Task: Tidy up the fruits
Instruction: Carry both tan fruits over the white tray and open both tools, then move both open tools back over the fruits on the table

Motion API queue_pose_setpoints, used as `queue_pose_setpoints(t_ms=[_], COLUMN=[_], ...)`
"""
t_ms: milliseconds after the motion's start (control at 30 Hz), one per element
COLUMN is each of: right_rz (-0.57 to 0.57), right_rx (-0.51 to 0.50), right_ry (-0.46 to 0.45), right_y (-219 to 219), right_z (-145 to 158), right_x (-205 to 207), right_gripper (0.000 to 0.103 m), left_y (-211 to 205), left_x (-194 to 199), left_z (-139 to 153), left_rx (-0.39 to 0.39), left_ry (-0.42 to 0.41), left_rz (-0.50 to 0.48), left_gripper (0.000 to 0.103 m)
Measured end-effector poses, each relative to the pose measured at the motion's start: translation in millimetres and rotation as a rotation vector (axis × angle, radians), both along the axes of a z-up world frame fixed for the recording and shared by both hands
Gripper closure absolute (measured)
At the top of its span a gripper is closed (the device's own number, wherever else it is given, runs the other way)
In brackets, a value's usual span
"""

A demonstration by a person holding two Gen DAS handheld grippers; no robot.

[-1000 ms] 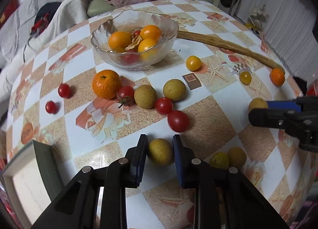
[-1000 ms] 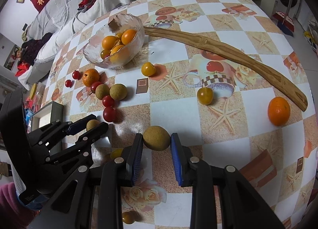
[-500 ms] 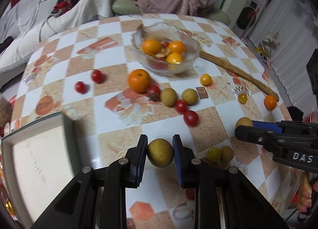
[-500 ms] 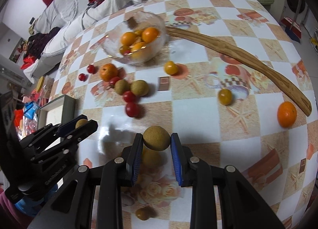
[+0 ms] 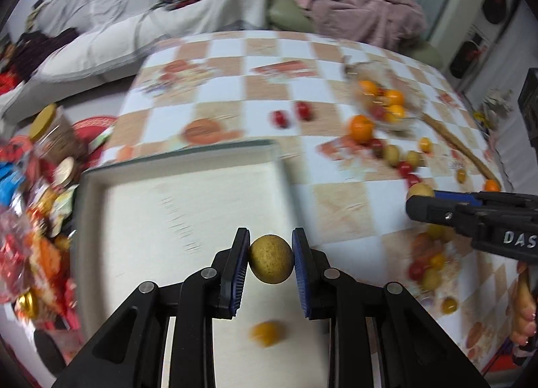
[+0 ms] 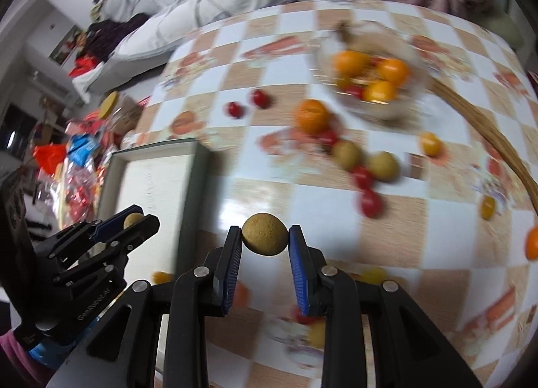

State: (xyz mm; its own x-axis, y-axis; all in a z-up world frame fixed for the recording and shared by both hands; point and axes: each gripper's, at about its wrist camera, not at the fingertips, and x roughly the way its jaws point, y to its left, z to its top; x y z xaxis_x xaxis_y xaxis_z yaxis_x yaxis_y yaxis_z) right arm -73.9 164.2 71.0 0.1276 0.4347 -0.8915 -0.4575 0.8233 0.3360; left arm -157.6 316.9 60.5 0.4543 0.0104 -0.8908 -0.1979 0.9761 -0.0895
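- The tray point(image 5: 181, 206) lay on the table point(image 5: 336, 199) at its left edge, with one small fruit point(image 5: 267, 332) in it.
- The bowl point(image 6: 371, 78) stood far across the table to the right, holding several fruits.
- Loose fruits point(image 6: 361, 161) lay scattered before the bowl.
- A wooden stick point(image 6: 487, 132) lay right of the bowl.

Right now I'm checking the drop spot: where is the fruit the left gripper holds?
The brown-green fruit is pinched in the left gripper, in the air over the white tray, left of the right gripper.
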Motion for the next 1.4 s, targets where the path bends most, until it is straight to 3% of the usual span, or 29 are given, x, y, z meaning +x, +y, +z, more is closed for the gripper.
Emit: queue_pose_setpoints(t_ms=[400,800,1100,1167,1200,1267,1333,1400], right_rz=[0.189,0.247,0.297,0.292,0.284,0.272,0.250,0.233], right_rx=[0.007,-0.081,-0.125,-0.120,-0.118,-0.091,-0.062,-0.006], right_ry=[0.028,0.051,0.030,0.032,0.022,0.006,-0.010,-0.009], right_y=[113.0,146.1,158.3,157.3,155.6,150.6,144.6,137.3], right_z=[-15.9,-47.1,-54.1,-52.3,-49.4,-40.5,-30.9,-20.2], right_x=[-14.7,-12.5,-18.5,-17.3,-16.4,-15.1,-13.2,-11.6], right_gripper=[0.072,0.072,0.070,0.066,0.061,0.056,0.031,0.020], left_y=[80.3,76.5,72.6,71.8,71.1,69.2,67.1,65.4], left_x=[-29.2,-36.1,-36.9,-37.7,-40.2,-46.1,-47.1,-46.2], left_z=[-34.2,-49.3,-49.6,-49.8,-47.7,-40.6,-38.3,-37.9], left_rx=[0.042,0.044,0.052,0.044,0.046,0.051,0.042,0.024], left_ry=[0.090,0.118,0.115,0.115,0.099,0.040,0.038,0.049], left_rz=[0.199,0.190,0.189,0.184,0.187,0.178,0.151,0.130], left_gripper=[0.076,0.075,0.075,0.049,0.026,0.025,0.025,0.025])
